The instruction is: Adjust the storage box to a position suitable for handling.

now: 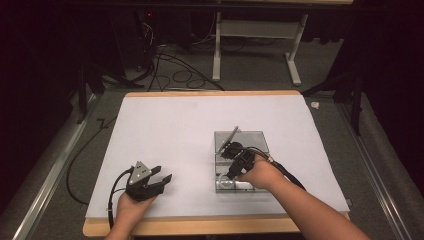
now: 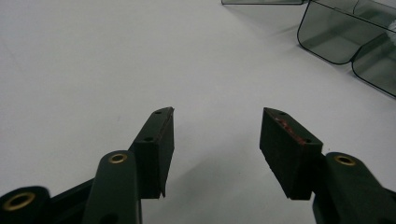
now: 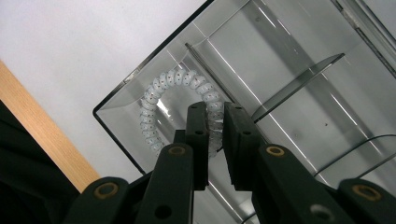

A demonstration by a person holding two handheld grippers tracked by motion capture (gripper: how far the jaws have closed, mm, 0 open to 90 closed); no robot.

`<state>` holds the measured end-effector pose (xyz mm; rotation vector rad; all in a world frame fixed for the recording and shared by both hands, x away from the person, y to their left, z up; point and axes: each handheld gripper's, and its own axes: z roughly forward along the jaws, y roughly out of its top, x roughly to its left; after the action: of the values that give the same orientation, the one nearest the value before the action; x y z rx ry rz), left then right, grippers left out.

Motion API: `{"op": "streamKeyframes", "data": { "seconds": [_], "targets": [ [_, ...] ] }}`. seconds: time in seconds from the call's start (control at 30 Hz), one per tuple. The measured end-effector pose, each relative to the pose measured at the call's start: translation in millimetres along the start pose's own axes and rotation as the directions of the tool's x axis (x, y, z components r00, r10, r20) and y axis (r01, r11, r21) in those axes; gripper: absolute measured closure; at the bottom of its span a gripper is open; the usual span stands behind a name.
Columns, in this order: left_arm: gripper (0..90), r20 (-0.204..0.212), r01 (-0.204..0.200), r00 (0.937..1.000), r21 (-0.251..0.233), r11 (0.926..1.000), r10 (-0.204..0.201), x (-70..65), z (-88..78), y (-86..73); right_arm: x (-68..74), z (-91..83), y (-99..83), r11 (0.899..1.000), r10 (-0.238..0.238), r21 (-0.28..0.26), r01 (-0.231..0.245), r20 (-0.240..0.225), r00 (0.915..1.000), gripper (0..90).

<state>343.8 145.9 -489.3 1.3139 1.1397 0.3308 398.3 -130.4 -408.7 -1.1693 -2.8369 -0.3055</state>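
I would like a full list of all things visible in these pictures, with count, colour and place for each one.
Clear smoky plastic organiser box: one, grey-tinted, right of centre on the table, with dividers inside.
White spiral coil hair tie: one, white, in a corner compartment of the box, pinched by the right gripper.
White table cover: one, over the wooden tabletop.
Black cables: several, on the floor beyond the table.
White metal stand: one, on the floor behind.
Left gripper: black, open above the cover.
Right gripper: black, shut on the hair tie.
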Motion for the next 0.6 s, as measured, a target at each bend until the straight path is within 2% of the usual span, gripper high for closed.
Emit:
{"op": "streamKeyframes", "data": {
  "seconds": [0.03,0.13,0.43,0.6],
  "targets": [
    [45.6,0.000,0.000,1.0000,0.000,1.0000,0.000,0.0,0.0,0.0,0.6,0.2,0.0,1.000,0.011,0.003,-0.011,-0.003,0.9999,82.0],
    [45.6,-0.001,-0.004,1.0000,0.001,1.0000,0.004,0.2,-0.1,0.0,0.1,0.6,0.2,1.000,-0.005,0.003,0.005,-0.005,1.0000,81.9],
    [45.6,0.000,-0.003,1.0000,0.002,1.0000,0.003,0.0,-0.1,-0.1,1.8,0.5,1.2,1.000,0.000,-0.002,0.000,-0.019,0.9998,81.5],
    [45.6,0.000,-0.004,1.0000,0.002,1.0000,0.004,0.0,-0.1,-0.1,3.7,1.7,2.2,1.000,-0.014,-0.009,0.014,-0.010,0.9999,81.0]
  ]
}}
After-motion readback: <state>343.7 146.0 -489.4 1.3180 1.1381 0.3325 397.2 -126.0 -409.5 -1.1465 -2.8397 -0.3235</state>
